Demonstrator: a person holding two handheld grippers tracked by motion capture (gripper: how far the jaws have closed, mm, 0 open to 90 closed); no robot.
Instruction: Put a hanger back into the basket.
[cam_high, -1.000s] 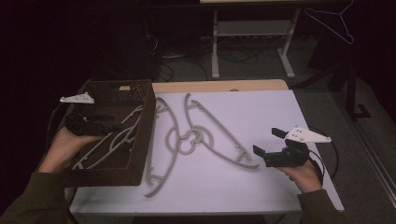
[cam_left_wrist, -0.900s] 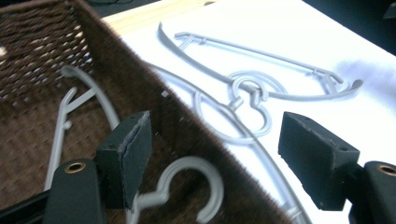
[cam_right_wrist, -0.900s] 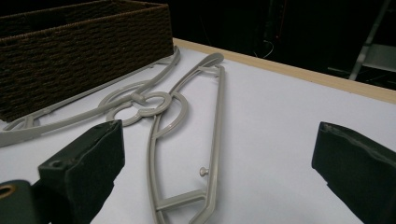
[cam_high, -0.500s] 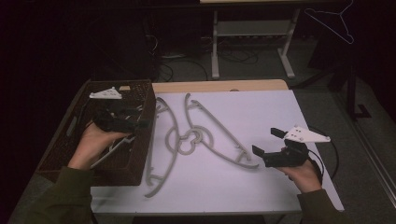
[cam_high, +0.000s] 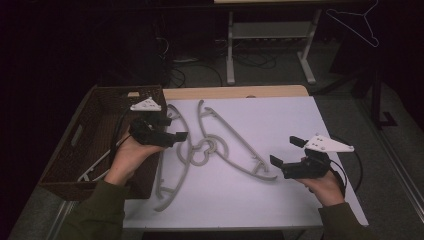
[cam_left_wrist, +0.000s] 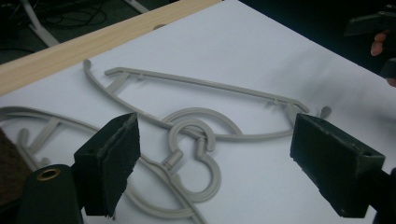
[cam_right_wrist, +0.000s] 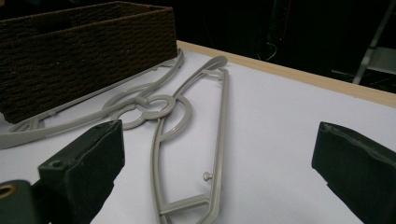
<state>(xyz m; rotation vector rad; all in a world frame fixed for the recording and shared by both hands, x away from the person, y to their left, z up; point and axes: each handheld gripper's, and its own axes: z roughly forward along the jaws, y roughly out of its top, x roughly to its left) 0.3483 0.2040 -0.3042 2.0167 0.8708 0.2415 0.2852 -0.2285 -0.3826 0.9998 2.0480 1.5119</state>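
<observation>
Two grey plastic hangers lie on the white tabletop with their hooks interlocked: the left hanger beside the basket and the right hanger in the middle. My left gripper hovers over the basket's right rim and the left hanger; its jaws have just been opening and stand open with nothing pressed between them. In the left gripper view the linked hooks lie below its empty jaws. My right gripper rests open near the right hanger's lower end, and that hanger lies ahead of it in the right gripper view.
A brown wicker basket stands at the table's left edge with a pale hanger inside. A wooden strip marks the far edge. Behind it are a metal stand, floor cables and a wire hanger hanging at the top right.
My left hand has moved right, from over the basket's inside to its right rim above the left hanger, and its jaws have spread wider. The right hand has stayed put.
</observation>
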